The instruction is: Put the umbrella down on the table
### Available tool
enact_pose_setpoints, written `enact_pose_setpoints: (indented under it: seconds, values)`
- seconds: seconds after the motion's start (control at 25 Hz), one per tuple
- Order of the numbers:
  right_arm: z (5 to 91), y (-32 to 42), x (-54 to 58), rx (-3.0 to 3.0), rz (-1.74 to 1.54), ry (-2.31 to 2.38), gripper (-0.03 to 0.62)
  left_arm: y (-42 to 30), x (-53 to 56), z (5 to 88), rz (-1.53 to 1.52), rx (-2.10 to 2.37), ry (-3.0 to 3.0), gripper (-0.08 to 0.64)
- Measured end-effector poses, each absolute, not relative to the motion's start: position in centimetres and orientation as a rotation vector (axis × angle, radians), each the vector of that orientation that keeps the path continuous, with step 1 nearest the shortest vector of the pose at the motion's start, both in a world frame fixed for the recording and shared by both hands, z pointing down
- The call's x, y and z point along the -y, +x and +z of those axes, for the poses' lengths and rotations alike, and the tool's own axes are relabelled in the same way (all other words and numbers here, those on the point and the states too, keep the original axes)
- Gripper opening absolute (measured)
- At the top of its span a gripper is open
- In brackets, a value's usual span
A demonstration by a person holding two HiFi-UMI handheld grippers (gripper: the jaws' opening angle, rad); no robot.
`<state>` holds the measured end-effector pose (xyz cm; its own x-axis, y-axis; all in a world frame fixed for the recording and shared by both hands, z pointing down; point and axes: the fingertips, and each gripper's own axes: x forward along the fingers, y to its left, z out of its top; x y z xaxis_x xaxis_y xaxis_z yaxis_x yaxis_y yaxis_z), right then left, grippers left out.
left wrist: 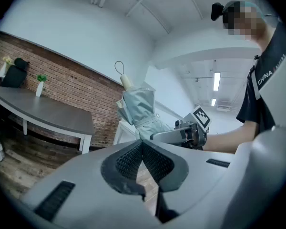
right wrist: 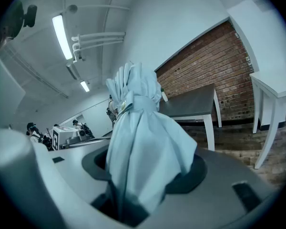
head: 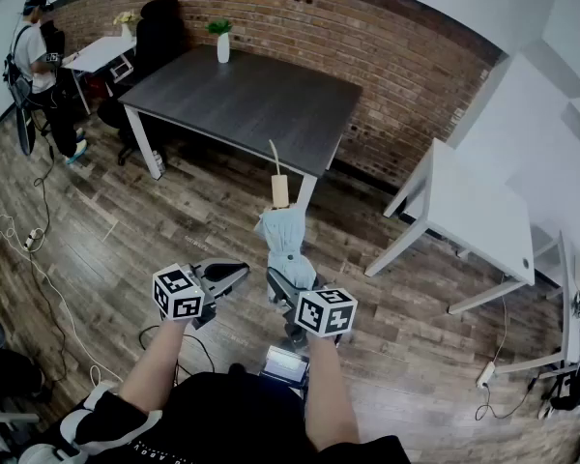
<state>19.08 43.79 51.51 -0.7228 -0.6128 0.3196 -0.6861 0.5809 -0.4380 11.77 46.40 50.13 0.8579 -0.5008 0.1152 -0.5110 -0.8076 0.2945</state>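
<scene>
Right gripper (head: 285, 286) is clamping the canopy end of the folded pale-blue fabric umbrella (head: 284, 235), holding it upright, tan handle (head: 280, 190) up, likely for carrying to the dark grey rectangular table (head: 242, 100) well ahead; left gripper (head: 230, 273) is idling beside, clenched empty.

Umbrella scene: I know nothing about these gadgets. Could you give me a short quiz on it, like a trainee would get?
1. Pick one: which claw grips the pale blue umbrella? A left, B right, C both.
2. True or false: the umbrella already lies on the dark table.
3. Fill the gap: the white vase on the dark table holds a ___ plant.

Key: 1 B, the right claw is closed on the folded cloth. 2 False, it is held upright above the floor. 3 Green.
</scene>
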Motion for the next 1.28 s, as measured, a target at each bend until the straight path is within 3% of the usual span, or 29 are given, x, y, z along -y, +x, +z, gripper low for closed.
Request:
enact_pose_setpoints:
  seconds: [1.28]
  values:
    - [51.5,19.6,-43.9,2.613,0.69,1.075,0.279,13.2,-46.1,50.7,0.082,0.793,2.701,0.003]
